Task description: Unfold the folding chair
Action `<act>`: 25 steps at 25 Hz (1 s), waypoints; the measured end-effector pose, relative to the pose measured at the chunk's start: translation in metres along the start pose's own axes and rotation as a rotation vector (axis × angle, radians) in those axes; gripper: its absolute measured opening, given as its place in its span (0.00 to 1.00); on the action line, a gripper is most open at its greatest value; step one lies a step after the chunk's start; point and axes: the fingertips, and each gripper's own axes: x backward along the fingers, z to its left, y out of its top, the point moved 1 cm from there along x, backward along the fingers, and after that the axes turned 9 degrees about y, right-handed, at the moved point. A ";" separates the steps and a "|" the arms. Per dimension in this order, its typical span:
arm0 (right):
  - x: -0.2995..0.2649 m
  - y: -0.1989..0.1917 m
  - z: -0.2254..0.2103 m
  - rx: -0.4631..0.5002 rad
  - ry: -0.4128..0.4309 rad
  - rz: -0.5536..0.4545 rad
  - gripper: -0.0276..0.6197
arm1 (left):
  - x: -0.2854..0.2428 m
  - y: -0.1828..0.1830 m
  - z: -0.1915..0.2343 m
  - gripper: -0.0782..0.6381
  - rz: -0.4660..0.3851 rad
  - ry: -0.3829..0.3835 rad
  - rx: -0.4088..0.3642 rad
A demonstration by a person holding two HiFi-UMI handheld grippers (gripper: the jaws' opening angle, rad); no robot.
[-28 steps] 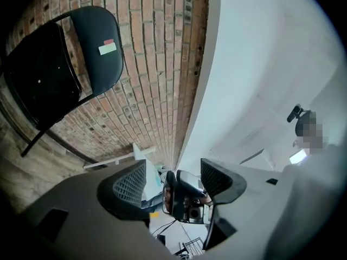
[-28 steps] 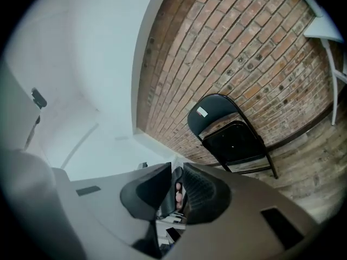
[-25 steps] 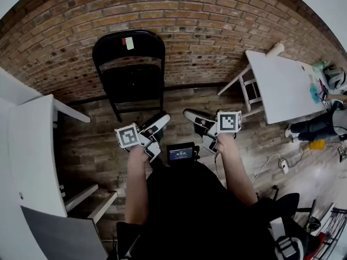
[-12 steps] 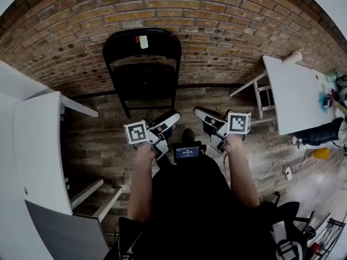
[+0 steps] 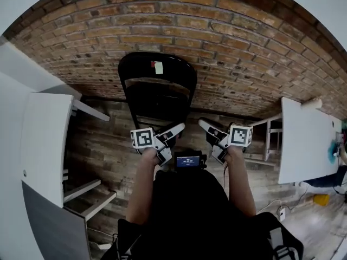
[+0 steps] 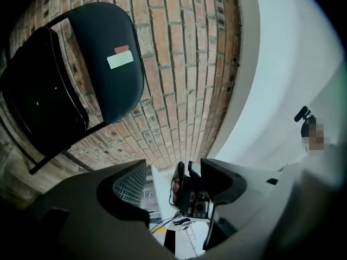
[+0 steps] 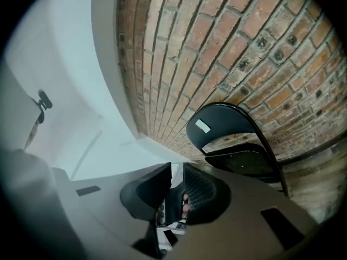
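The folding chair is black and still folded flat, leaning upright against the brick wall, with a small label on its backrest. Both grippers are held out level in front of the person, short of the chair and apart from it. My left gripper is open with nothing between its jaws. In the left gripper view the chair's backrest fills the upper left, and the left gripper shows a wide gap. My right gripper is shut and empty. The right gripper view shows the chair ahead of the right gripper.
A white table stands close on the left, another white table on the right with white legs beside it. The brick wall rises behind the chair. The floor is wood planks.
The person has stepped closer to the chair, which now looks larger and lower in the head view. Both grippers travelled forward with them. Neither gripper's jaws changed.
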 end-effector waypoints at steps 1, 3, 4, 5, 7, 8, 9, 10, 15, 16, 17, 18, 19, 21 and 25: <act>-0.001 0.008 -0.003 0.001 0.015 0.012 0.12 | -0.005 0.004 0.001 0.58 -0.016 0.010 -0.006; -0.001 0.021 -0.010 0.006 0.043 0.039 0.12 | -0.013 0.013 0.002 0.56 -0.050 0.017 -0.034; -0.001 0.027 -0.015 0.007 0.052 0.050 0.12 | -0.016 0.018 0.002 0.55 -0.067 0.016 -0.051; -0.002 0.033 -0.019 0.005 0.060 0.057 0.12 | -0.019 0.023 0.002 0.55 -0.084 0.015 -0.065; -0.004 0.042 -0.027 -0.006 0.069 0.062 0.13 | -0.021 0.032 0.005 0.55 -0.118 0.025 -0.066; -0.006 0.046 -0.030 -0.010 0.073 0.065 0.13 | -0.021 0.035 0.008 0.55 -0.133 0.034 -0.058; -0.010 0.049 -0.032 -0.011 0.078 0.070 0.14 | -0.021 0.038 0.011 0.55 -0.143 0.045 -0.051; -0.014 0.051 -0.032 -0.008 0.082 0.076 0.15 | -0.020 0.041 0.014 0.55 -0.150 0.056 -0.045; -0.037 0.067 -0.043 0.028 0.057 0.102 0.21 | -0.017 0.065 0.033 0.55 -0.183 0.070 -0.007; -0.042 0.071 -0.044 0.033 0.051 0.103 0.21 | -0.017 0.073 0.037 0.55 -0.196 0.070 0.000; -0.047 0.074 -0.045 0.038 0.044 0.106 0.22 | -0.016 0.081 0.041 0.55 -0.206 0.069 0.007; -0.050 0.077 -0.046 0.046 0.030 0.112 0.22 | -0.017 0.087 0.045 0.55 -0.209 0.067 0.015; -0.053 0.080 -0.048 0.057 0.011 0.119 0.22 | -0.017 0.093 0.049 0.55 -0.209 0.065 0.022; -0.058 0.088 -0.054 0.078 -0.031 0.126 0.22 | -0.018 0.106 0.055 0.55 -0.210 0.055 0.035; -0.074 0.097 -0.066 0.103 -0.105 0.143 0.22 | -0.017 0.128 0.067 0.55 -0.214 0.025 0.056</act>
